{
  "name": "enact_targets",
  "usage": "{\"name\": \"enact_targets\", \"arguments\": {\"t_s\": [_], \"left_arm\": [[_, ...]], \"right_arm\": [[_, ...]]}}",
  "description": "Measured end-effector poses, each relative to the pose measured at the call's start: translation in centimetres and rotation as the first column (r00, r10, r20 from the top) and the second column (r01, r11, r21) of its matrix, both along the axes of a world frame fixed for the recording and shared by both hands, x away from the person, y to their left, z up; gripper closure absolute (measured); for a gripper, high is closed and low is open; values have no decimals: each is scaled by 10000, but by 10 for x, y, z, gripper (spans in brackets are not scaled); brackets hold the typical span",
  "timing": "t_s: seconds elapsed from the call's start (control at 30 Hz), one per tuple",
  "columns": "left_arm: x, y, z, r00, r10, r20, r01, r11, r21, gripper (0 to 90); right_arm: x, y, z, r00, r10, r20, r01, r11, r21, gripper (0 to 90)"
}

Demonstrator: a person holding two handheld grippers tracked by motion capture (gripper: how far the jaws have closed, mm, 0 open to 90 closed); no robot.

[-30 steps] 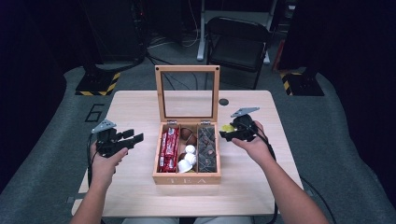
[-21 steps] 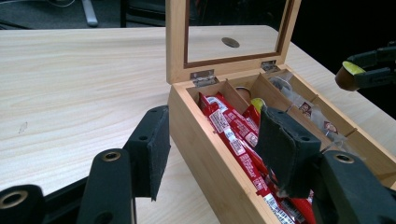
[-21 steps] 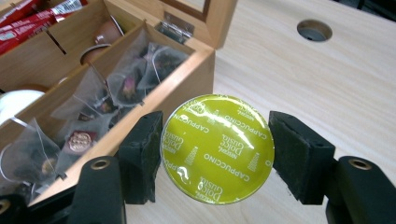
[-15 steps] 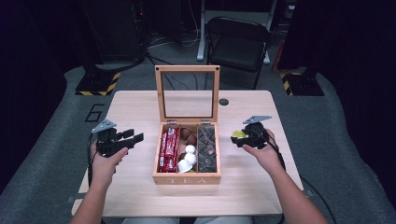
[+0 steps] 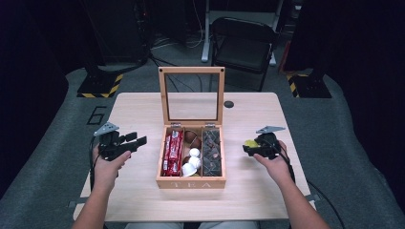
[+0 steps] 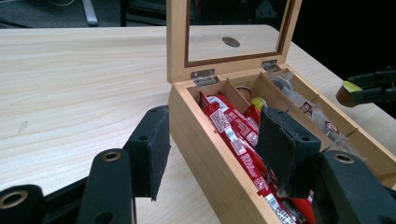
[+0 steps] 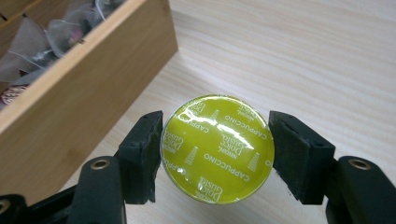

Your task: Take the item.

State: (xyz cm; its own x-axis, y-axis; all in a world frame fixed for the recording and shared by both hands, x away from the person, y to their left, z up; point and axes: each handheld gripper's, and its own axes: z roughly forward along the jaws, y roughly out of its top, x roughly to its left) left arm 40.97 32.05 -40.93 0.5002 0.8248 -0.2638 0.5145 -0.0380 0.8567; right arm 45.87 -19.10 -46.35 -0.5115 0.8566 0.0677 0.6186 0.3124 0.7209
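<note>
I have the yellow-lidded coffee capsule [image 7: 217, 150] clenched in my right tool [image 5: 254, 146], low over the surface [image 5: 296, 119] just right of the tea box [image 5: 191, 182]. My left tool [image 6: 212, 149] hangs released beside the box. Next: set the capsule down gently, then let go.

1. The round coffee capsule's shiny yellow-green foil lid [image 7: 217, 149] carries "Dolce Gusto" and "CAPPUCCINO", printed repeatedly.
2. The open light wooden box [image 5: 191, 183] reads "TEA" on its front wall.
3. Left of the box, beyond the surface, the grey floor [image 5: 97, 115] shows a large "6".
</note>
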Motion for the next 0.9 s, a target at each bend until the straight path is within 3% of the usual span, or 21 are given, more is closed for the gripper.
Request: {"name": "enact_targets", "arguments": {"t_s": [0.1, 0.23, 0.5, 0.63, 0.77, 0.9], "left_arm": [[0, 0, 0, 10000, -5, -46, 5, 10000, 11, 440], [0, 0, -1, 10000, 8, -51, -8, 10000, 9, 440], [0, 0, -2, 10000, 34, -46, -34, 10000, 31, 440], [0, 0, -2, 9999, 14, -113, -14, 10000, 28, 440], [0, 1, -3, 9999, 19, -113, -19, 10000, 20, 440], [0, 1, -3, 9999, 10, -128, -10, 10000, 2, 440]], "right_arm": [[-3, -6, -7, 9994, -269, -207, 273, 9994, 201, 370], [-7, -16, -17, 9981, -586, -209, 584, 9982, -103, 370], [-13, -23, -28, 9944, -1031, -226, 1025, 9944, -253, 370], [-14, -25, -32, 9956, -916, -218, 907, 9951, -387, 368], [-15, -26, -33, 9932, -1091, -397, 1091, 9940, -25, 333], [-16, -27, -37, 9928, -1155, -324, 1156, 9933, 22, 305]]}}
